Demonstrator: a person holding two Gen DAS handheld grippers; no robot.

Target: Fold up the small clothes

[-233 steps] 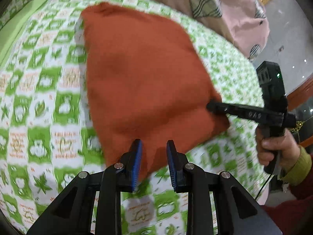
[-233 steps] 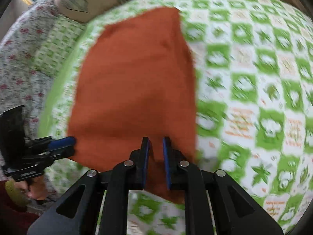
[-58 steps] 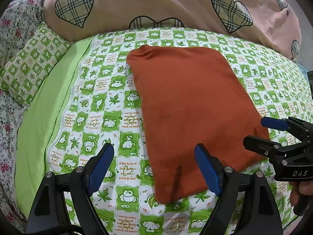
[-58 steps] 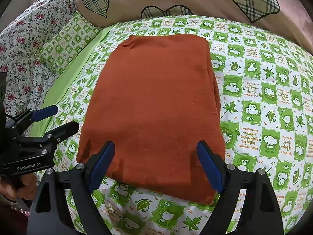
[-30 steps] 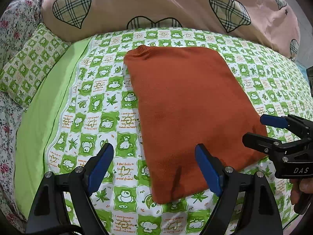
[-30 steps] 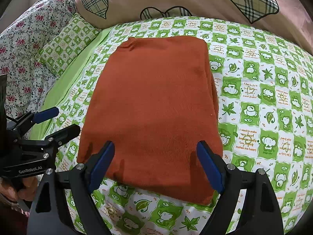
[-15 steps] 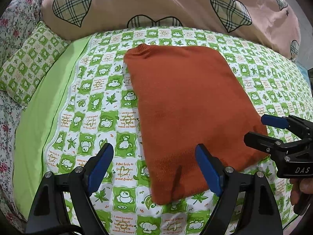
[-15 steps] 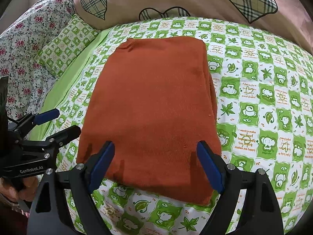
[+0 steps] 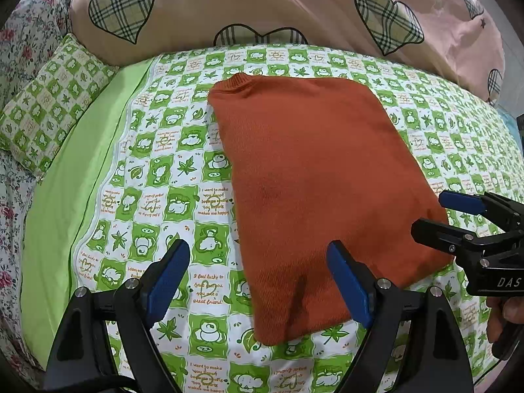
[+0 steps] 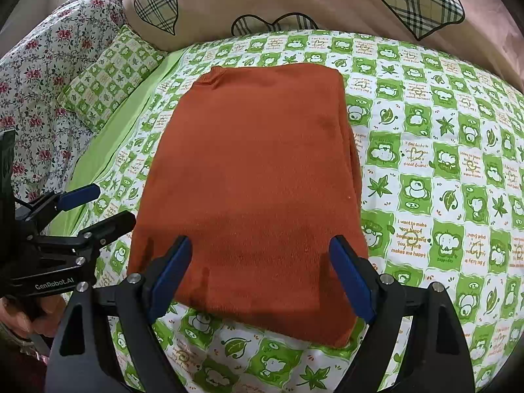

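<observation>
A rust-orange knitted garment (image 9: 314,190) lies folded into a flat rectangle on the green-and-white patterned bedsheet (image 9: 157,177); it also shows in the right wrist view (image 10: 252,180). My left gripper (image 9: 258,281) is open and empty, held above the garment's near left corner. My right gripper (image 10: 262,271) is open and empty, above the garment's near edge. The right gripper also shows at the right of the left wrist view (image 9: 439,213), and the left gripper at the left of the right wrist view (image 10: 104,206).
A pink duvet with plaid hearts (image 9: 262,6) is heaped along the back of the bed. A green checked pillow (image 9: 49,98) and a floral cover (image 10: 39,75) lie at the left. The bed's near edge runs below both grippers.
Since 7.8 s ago both grippers have let go of the garment, opened wide and drawn back. Over the last second almost nothing has moved.
</observation>
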